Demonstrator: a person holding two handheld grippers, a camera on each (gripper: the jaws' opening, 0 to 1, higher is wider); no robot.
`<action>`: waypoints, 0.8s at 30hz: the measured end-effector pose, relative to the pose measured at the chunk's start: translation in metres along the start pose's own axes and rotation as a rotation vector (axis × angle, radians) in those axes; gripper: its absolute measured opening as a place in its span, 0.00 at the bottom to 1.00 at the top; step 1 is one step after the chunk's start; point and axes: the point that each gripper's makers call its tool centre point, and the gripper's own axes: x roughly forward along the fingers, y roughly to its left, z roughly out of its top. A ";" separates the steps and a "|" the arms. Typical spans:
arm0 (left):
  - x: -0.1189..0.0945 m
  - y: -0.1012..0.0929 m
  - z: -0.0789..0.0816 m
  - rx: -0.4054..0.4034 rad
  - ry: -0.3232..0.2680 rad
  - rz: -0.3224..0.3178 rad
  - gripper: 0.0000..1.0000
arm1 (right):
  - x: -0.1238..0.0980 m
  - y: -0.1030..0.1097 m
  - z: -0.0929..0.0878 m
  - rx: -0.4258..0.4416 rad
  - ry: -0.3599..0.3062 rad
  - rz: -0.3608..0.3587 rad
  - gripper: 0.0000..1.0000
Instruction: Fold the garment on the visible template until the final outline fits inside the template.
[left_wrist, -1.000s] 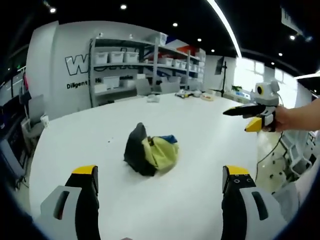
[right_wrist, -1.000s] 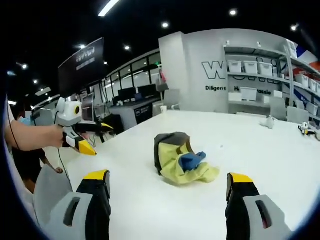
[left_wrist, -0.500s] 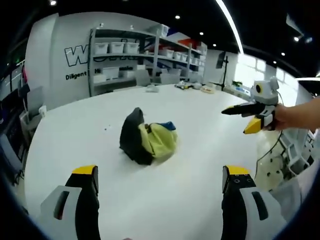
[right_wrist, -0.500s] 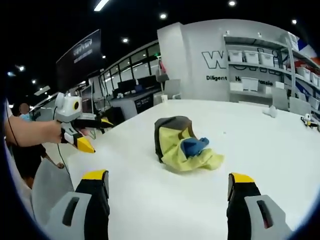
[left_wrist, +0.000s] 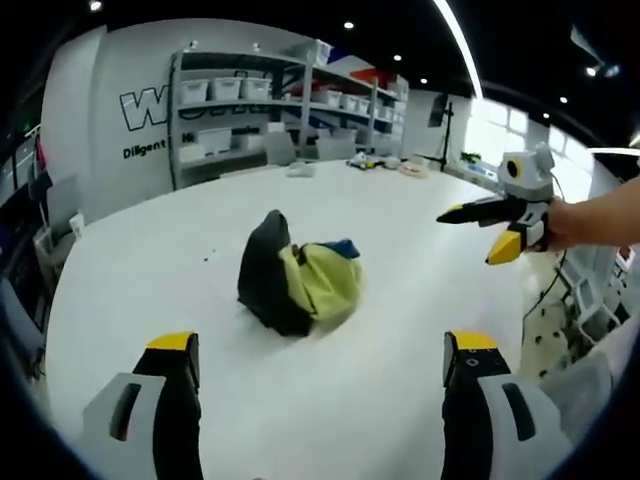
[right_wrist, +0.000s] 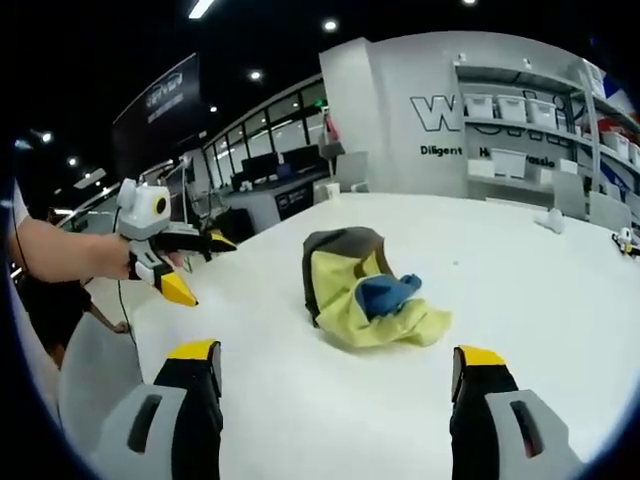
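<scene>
Crumpled garment (left_wrist: 297, 285) (black/yellow/blue) bunched on white table (left_wrist: 400, 330), ahead of both grippers, centred btwn jaws, untouched. Left gripper (left_wrist: 318, 385) spread wide, empty. Right gripper (right_wrist: 336, 385) same. Prob. lining up for first grab; template not discernible.

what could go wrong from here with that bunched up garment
The garment sits crumpled in a tight heap of yellow, dark and blue layers, so a pinch may catch several layers at once and drag the whole lump instead of opening it. No template outline shows on the white table, so the final fit may be hard to judge.
</scene>
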 end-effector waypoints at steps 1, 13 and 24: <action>0.005 0.002 0.002 0.005 0.000 -0.003 0.97 | 0.002 -0.003 0.000 0.002 0.002 0.002 0.93; 0.055 0.020 0.026 0.051 -0.001 -0.032 0.86 | 0.040 -0.038 0.013 0.004 0.004 0.026 0.83; 0.105 0.048 0.058 0.081 0.006 -0.032 0.69 | 0.084 -0.064 0.024 0.036 0.014 0.074 0.69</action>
